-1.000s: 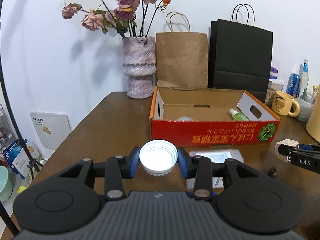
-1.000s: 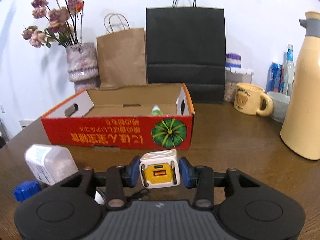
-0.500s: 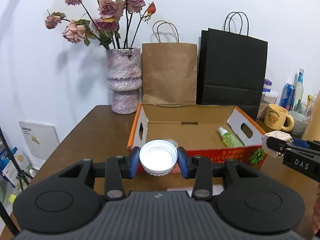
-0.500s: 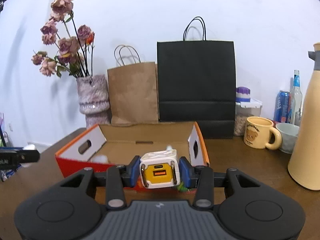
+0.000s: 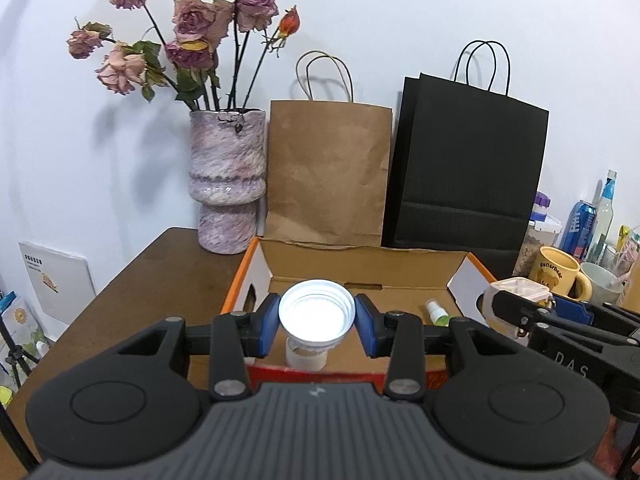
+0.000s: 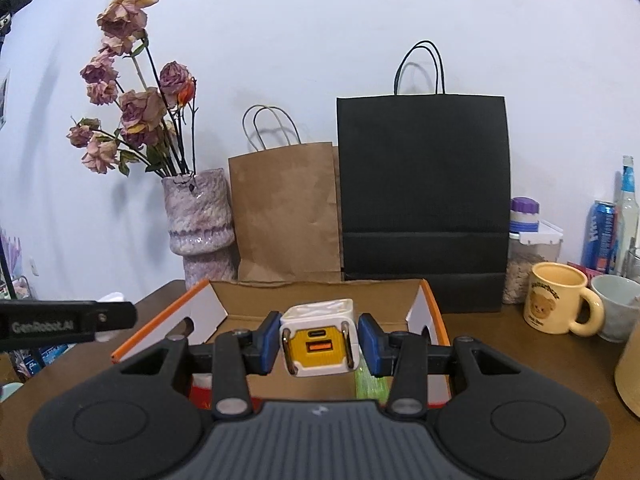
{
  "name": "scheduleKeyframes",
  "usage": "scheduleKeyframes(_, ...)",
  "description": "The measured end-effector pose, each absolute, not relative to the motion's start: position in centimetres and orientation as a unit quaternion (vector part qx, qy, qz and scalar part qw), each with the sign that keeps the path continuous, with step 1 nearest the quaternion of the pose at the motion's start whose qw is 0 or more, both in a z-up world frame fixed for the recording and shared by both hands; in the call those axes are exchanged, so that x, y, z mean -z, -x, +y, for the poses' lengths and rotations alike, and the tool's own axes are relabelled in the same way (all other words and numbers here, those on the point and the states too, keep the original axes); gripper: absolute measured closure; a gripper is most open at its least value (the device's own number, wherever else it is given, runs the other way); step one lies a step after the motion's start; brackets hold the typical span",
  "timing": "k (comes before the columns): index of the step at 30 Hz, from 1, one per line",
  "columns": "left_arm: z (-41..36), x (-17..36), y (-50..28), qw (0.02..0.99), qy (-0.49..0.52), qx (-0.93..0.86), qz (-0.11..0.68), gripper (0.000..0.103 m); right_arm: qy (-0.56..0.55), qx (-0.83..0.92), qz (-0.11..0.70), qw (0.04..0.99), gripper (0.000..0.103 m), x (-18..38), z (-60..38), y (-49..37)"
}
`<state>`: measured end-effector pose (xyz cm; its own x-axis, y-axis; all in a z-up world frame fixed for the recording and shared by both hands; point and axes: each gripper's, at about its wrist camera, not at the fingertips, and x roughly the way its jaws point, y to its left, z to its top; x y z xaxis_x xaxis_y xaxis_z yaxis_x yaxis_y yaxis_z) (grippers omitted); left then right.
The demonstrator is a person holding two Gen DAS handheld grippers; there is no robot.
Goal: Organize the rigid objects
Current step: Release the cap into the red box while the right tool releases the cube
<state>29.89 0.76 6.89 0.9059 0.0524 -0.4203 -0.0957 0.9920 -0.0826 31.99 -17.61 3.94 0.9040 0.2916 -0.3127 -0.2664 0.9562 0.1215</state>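
Both hands hover over the cardboard box: left gripper fingers pinch a white lid, right gripper fingers clamp a charger cube. Released from this height, either might bounce out or hit the small bottle.

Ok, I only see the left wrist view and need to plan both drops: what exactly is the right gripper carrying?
Observer: A white cube charger with a yellow port face, clamped between the right gripper's blue pads.
Operator: Is it over the box?
Observer: It hangs above the near wall of the cardboard box.
Operator: Anything below it?
Observer: A green bottle lies in the box under the right-hand pad.
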Motion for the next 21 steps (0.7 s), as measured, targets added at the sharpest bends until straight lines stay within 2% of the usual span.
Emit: scheduleKeyframes(21,2.7,-4.8,-39.2,0.963,0.050,-0.059,0.259,0.062,-0.019,-0.173,0.223,0.959,0.063,-2.7,-14.7,-41.1)
